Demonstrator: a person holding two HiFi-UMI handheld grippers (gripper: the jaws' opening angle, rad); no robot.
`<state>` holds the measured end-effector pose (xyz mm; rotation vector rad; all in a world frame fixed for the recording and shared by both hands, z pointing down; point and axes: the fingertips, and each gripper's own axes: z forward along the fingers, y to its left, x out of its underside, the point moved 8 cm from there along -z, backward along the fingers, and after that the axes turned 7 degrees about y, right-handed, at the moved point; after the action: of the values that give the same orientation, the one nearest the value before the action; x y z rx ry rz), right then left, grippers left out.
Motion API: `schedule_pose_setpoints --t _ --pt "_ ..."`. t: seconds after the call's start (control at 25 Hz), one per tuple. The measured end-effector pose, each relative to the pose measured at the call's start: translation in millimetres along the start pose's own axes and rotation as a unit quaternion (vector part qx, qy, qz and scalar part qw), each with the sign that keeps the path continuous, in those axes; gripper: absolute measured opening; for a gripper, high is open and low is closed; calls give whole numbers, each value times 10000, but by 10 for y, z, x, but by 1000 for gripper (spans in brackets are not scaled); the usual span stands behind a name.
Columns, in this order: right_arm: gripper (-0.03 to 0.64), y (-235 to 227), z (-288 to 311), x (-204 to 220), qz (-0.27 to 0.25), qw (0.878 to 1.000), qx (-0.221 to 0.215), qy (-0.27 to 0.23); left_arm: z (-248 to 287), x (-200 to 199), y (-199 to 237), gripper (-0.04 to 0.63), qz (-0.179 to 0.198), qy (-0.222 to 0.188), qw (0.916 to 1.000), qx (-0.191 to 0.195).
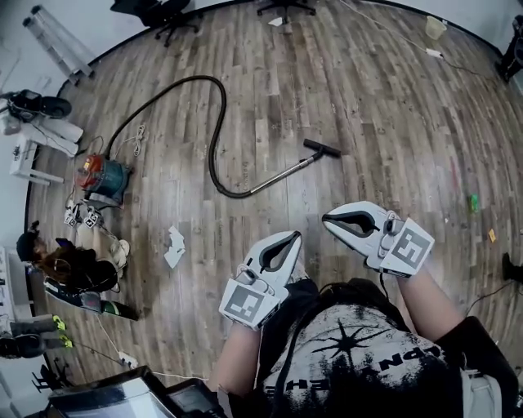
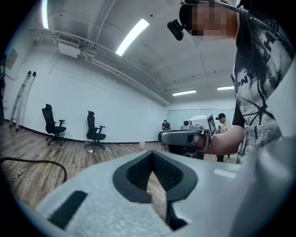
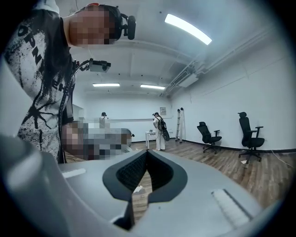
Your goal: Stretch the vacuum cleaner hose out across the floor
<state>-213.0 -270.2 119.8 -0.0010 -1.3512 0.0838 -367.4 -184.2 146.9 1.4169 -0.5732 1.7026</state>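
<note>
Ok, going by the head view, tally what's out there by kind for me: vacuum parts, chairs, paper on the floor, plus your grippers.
Vacuum canister: 1
Black hose: 1
Metal wand with floor nozzle: 1
Office chairs: 2
Crumpled white paper: 1
Grippers: 2, left gripper and right gripper, both shut and empty
Total: 8

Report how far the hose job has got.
Done: nothing visible; the hose lies curved between the vacuum cleaner and its floor nozzle. In hand: nothing; left gripper and right gripper are shut, empty, apart from it. Left: grasp it and pull it straight.
</note>
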Motion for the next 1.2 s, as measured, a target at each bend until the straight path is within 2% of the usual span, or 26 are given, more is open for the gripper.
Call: schedule_pose_setpoints --t 0.12,0.36,0.44,0.56,0.68,0.8,0.92,1.08,1.2 --pt "6 -166 297 -23 69 9998 98 173 -10 -7 355 2 -17 -173 9998 117" --pt "6 -430 602 -43 39 9990 74 428 -44 72 803 2 -196 78 9998 -20" --pt "6 -543 681 -87 -199 9989 46 416 -21 71 905 2 -215 114 9997 -91" --pt "6 -695 781 -125 -644 9975 -85 269 47 36 1025 2 -259 32 9993 -268" --pt "6 -920 797 -145 -615 9976 -261 180 193 -118 1118 2 -290 -103 9984 -468" --pt "6 -1226 778 -163 -734 9961 -451 186 396 -171 1216 2 -438 75 9969 -647" --pt "6 -1571 734 -140 -859 9935 -686 291 654 -220 1313 2 -575 52 9944 -887" --pt "6 -1976 747 -84 -844 9910 -979 358 858 -349 1436 2 -527 46 9900 -1311" --pt "6 -2292 890 1 -1050 9859 -1040 788 960 -358 1664 2 -621 41 9881 -1408"
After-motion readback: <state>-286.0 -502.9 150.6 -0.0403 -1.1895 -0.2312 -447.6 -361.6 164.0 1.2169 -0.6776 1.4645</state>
